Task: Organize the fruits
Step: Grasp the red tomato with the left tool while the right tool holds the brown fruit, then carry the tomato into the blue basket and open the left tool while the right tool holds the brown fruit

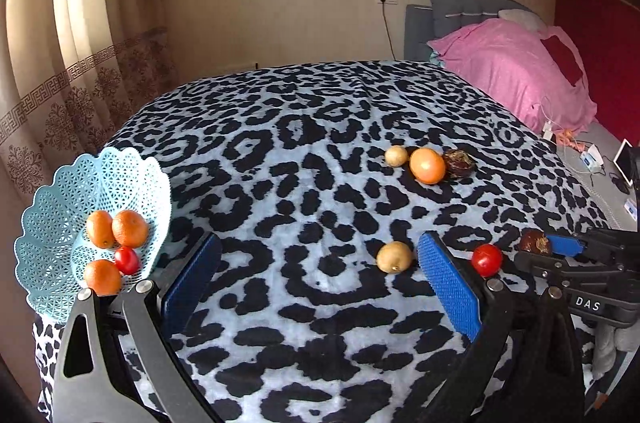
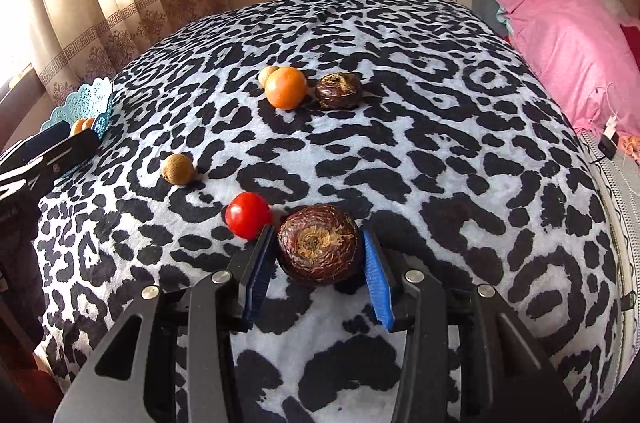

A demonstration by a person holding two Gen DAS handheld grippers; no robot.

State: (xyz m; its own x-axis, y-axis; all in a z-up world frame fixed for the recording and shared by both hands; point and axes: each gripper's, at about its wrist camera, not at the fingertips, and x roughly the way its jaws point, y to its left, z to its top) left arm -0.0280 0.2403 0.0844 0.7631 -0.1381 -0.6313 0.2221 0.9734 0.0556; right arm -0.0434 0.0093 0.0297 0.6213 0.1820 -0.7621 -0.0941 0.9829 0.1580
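We see right gripper (image 2: 318, 259) blue ribbed pads bracketing wrinkled dark-brown round fruit (image 2: 319, 243), grip unclear; left gripper (image 1: 320, 271) spread wide above plush leopard-print blanket (image 1: 320, 127).

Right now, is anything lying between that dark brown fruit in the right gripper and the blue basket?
Partly: the tomato and a tan fruit lie leftward of the dark fruit, and the left gripper fronts the basket.
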